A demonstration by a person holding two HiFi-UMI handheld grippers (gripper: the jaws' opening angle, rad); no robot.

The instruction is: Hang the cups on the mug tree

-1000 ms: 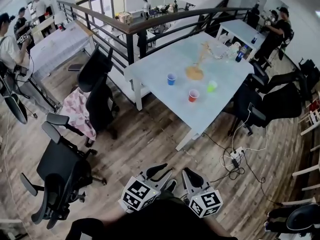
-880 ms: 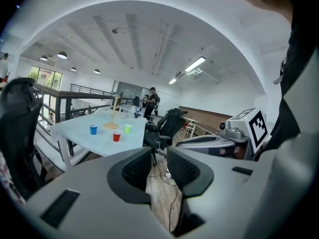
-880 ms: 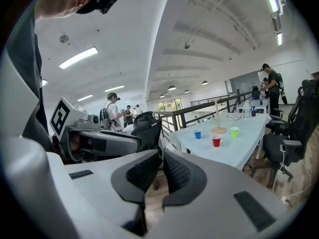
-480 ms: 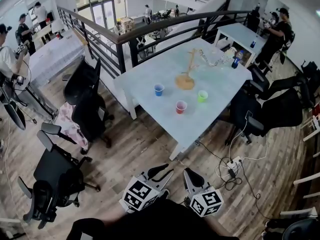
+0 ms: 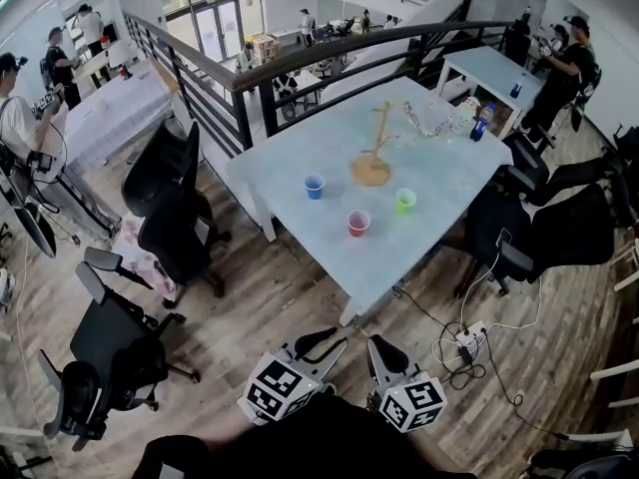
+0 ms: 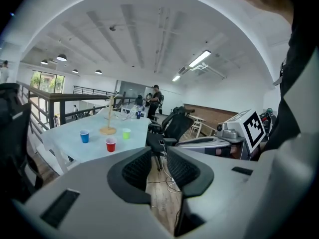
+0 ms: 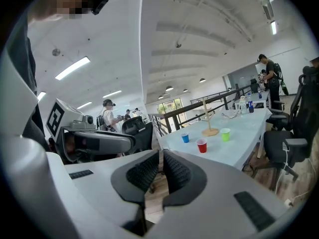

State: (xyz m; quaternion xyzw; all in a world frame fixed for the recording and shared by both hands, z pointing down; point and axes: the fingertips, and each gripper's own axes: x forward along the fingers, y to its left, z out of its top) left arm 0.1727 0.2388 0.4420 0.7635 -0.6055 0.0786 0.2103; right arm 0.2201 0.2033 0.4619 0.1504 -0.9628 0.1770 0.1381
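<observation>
The left hand-held gripper [image 6: 158, 156] has its jaws narrowly apart and empty; the right hand-held gripper [image 7: 161, 166] has its jaws closed together. On the pale table [image 5: 300, 148], around the wooden mug tree [image 5: 374, 158], stand the blue plastic cup [image 5: 315, 186], red plastic cup [image 5: 358, 224] and green plastic cup [image 5: 404, 200].

cups: 3 – blue [image 5: 315, 186], red [image 5: 357, 223], green [image 5: 404, 200] | mug tree [image 5: 374, 148]: 1 | hand-held grippers: 2 – left [image 5: 334, 339], right [image 5: 375, 345]

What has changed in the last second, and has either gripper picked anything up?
The table with the mug tree, blue cup, red cup and green cup has slid down and left in the head view; the person seems to have stepped nearer. Nothing taken or let go. Unchanged: cups stand on the table, tree bare, left gripper open and empty, right gripper shut and empty.
</observation>
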